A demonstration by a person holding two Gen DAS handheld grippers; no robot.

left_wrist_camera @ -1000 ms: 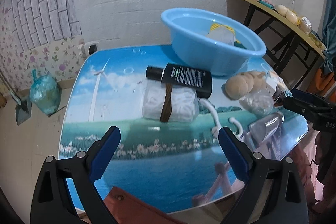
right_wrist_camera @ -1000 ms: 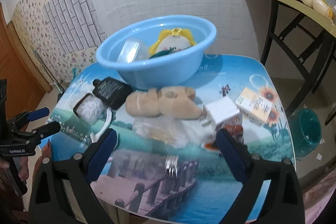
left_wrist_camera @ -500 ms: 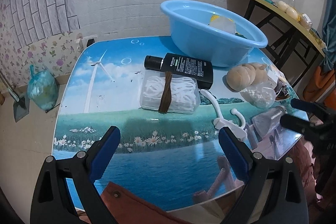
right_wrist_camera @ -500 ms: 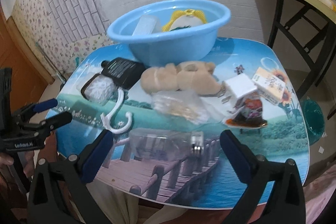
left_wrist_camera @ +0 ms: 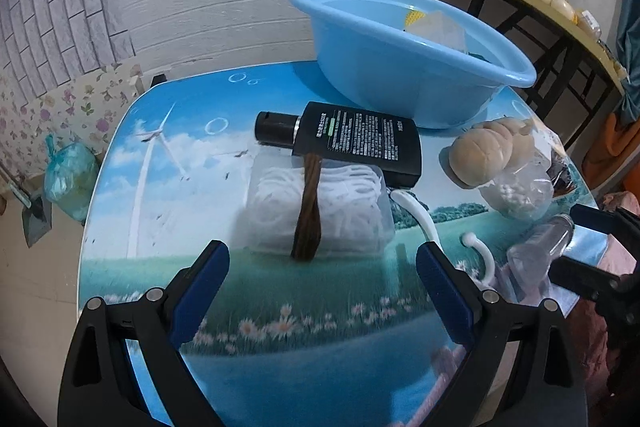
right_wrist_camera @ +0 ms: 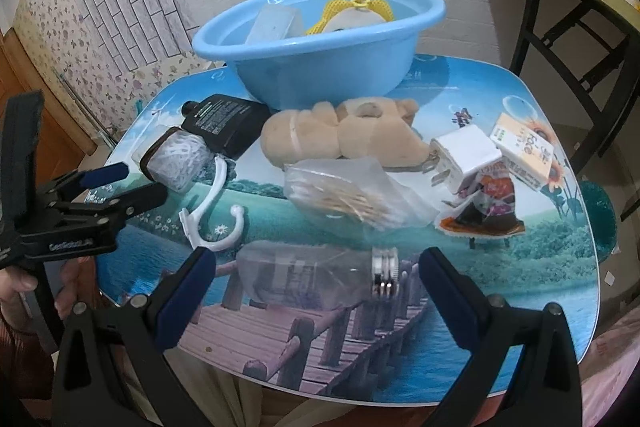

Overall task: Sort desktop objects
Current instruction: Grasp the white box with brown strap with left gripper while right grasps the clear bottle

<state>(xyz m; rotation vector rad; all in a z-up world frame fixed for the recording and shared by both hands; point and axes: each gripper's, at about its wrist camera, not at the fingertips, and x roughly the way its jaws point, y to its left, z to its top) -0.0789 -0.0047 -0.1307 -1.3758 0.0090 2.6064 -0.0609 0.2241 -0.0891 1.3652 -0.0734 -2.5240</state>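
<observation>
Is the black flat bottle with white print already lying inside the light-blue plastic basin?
No, the black flat bottle lies on the table beside the light-blue plastic basin.

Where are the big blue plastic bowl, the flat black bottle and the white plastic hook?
Big blue plastic bowl (right_wrist_camera: 320, 75): right wrist view, front outer wall.
Flat black bottle (left_wrist_camera: 356, 139): left wrist view, printed label face.
White plastic hook (right_wrist_camera: 216, 183): right wrist view, straight stem.

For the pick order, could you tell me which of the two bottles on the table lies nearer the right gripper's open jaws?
The clear plastic bottle, lying on its side just ahead of the right gripper. The black flat bottle lies further back, beside the blue basin.
</observation>
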